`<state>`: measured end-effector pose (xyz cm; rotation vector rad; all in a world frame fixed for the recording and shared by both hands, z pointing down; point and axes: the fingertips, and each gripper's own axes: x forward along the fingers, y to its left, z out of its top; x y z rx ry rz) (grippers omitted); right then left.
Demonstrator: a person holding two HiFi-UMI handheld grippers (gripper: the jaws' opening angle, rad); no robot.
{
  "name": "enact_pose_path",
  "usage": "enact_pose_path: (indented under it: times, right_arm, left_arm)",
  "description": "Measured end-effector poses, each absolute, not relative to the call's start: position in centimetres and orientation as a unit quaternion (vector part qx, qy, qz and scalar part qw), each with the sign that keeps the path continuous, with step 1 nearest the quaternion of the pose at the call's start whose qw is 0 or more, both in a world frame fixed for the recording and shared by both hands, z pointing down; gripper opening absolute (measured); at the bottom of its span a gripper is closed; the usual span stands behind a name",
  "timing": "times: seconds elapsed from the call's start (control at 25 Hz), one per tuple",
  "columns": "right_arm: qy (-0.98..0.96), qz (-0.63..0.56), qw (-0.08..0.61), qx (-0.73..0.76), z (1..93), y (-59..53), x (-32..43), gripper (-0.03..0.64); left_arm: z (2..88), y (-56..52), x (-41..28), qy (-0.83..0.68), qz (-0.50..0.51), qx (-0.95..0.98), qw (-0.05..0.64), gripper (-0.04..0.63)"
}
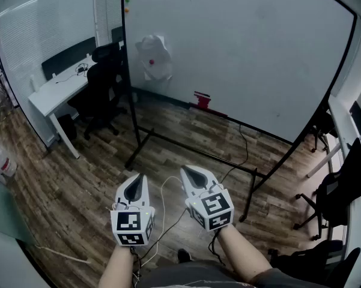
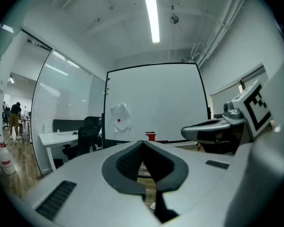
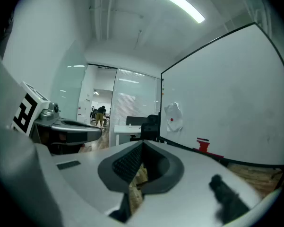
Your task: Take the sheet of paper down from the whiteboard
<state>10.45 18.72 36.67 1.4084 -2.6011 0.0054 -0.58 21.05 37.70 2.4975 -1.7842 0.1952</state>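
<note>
Left hand-held gripper (image 1: 134, 188) and right hand-held gripper (image 1: 195, 176), both closed and empty, are facing the far sheet of paper (image 1: 154, 57) on the whiteboard (image 1: 246, 47), probably best pinched at its loose lower corner.

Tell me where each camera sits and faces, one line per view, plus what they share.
Head view: on the person's head, looking steeply down at floor and whiteboard; forearms, left gripper and right gripper show below.
Left gripper view: on the left gripper, looking along its shut jaws at the whiteboard; right gripper at right.
Right gripper view: on the right gripper, facing the whiteboard obliquely; left gripper at left.
Shared: all show the sheet of paper on the whiteboard.
</note>
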Motion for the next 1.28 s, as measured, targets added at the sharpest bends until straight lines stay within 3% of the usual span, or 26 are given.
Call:
enact_pose_path:
  times: [0.56,0.8,1.28]
  right_arm:
    - [-0.882,0.023,0.089,0.463,38.5,18.4,11.0,0.020]
    - [-0.895,0.043,0.057,0.440,38.8,17.5,11.8,0.021]
    - [-0.901,0.044,0.071,0.426,40.0,13.8,13.2,0.021]
  left_arm:
    - [38.1,20.3,0.1,-0.582,0.070,0.809,0.033,0.014]
    - [38.1,19.2,0.5,-0.592,0.061,0.803,0.040,0.014]
    - [39.1,17.0,1.3,-0.621,0.060,0.780,0.047,0.014]
